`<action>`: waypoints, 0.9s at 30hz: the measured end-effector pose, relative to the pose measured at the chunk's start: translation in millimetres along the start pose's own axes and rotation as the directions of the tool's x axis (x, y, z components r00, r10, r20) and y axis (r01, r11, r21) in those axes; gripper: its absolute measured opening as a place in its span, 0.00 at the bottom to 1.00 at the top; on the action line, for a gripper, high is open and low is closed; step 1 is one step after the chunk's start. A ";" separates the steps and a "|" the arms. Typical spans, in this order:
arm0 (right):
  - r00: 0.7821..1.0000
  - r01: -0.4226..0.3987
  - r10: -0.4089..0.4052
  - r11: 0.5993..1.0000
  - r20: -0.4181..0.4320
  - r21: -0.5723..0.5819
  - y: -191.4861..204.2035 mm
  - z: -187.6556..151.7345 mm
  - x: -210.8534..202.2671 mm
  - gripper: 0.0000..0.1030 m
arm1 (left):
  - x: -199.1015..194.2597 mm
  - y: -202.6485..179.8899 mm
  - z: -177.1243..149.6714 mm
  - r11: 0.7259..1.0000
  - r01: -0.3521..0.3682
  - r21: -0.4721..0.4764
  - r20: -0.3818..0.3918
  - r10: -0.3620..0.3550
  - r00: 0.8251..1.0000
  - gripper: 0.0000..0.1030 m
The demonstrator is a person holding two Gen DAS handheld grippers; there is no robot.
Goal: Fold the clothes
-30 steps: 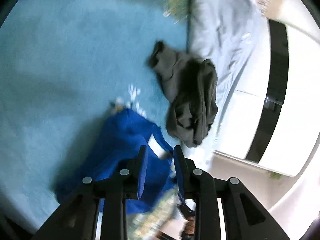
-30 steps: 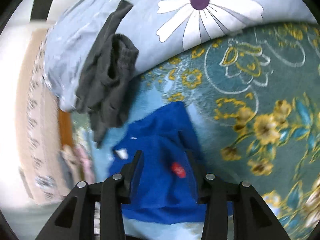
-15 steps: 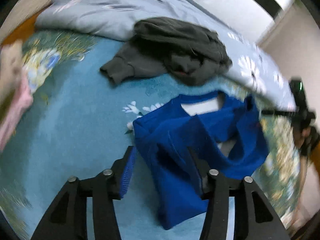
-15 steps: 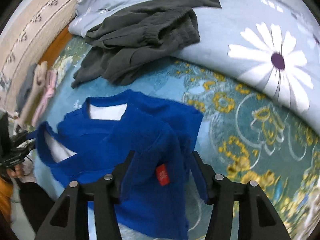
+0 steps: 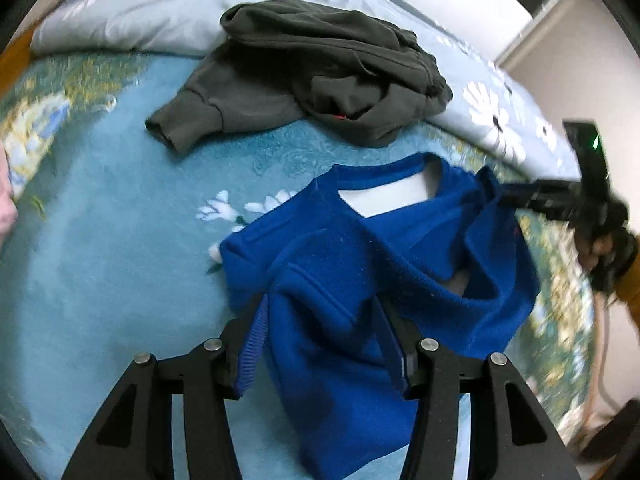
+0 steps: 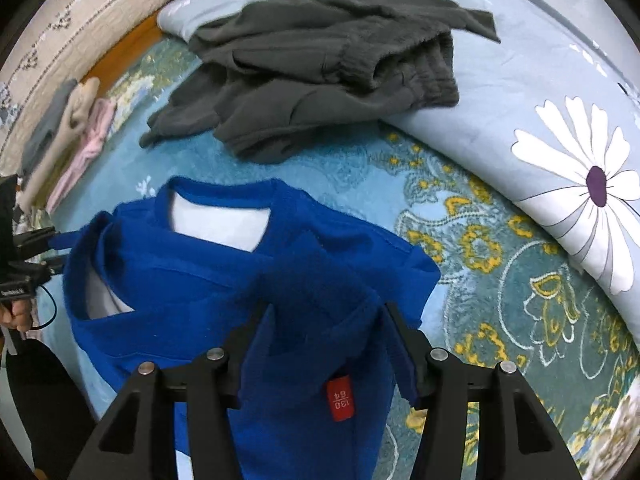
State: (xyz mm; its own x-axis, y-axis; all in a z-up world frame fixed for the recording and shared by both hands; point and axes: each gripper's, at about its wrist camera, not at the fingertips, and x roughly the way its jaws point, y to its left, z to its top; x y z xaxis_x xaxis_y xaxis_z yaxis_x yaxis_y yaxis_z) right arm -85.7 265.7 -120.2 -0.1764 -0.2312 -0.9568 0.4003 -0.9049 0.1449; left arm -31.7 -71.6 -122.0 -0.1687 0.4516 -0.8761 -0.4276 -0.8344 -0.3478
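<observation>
A blue sweater (image 5: 360,264) with a white lining lies crumpled on the teal flowered bedspread (image 5: 100,240). My left gripper (image 5: 324,344) has its fingers around a bunch of the sweater's fabric. My right gripper (image 6: 328,344) has its fingers around another part of the blue sweater (image 6: 224,280), just above a red size tag (image 6: 339,398). The sweater's neck opening faces away from both grippers. Each gripper also shows in the other's view, the right gripper (image 5: 520,196) at the right edge and the left gripper (image 6: 44,248) at the left edge, both at the sweater's edge.
A dark grey garment (image 5: 320,72) lies heaped behind the sweater, partly on a light blue quilt with daisies (image 6: 580,152). Folded pink and beige clothes (image 6: 80,128) lie at the left near the wooden bed edge (image 6: 124,52).
Both views swung from a tilted look over the bed to a level look at the sweater. The sweater was lifted and spread between the two grippers, and its neck opening came into sight.
</observation>
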 end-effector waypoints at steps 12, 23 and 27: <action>0.973 -0.166 0.130 0.969 0.192 0.183 -34.4 -2.7 -41.9 0.16 | -24.3 10.5 -5.6 0.992 0.095 -0.087 0.141 -0.083 0.987 0.12; 0.972 -0.228 0.167 0.845 0.168 0.483 -64.0 7.9 -1.5 0.42 | 8.0 43.4 2.1 0.937 -0.034 -0.348 0.083 0.067 0.994 0.13; 0.948 -0.295 0.195 0.829 0.250 0.474 -72.7 5.8 -20.1 0.47 | 1.2 53.5 0.2 0.915 0.067 -0.397 0.126 -0.018 0.992 0.14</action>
State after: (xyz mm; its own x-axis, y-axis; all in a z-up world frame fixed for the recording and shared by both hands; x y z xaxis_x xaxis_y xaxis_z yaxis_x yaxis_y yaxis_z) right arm -116.5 334.0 -110.1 -0.3142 -0.4850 -0.8161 -0.0426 -0.8516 0.5225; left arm -55.0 -115.6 -141.6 -0.2715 0.5024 -0.8209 -0.0495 -0.8591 -0.5094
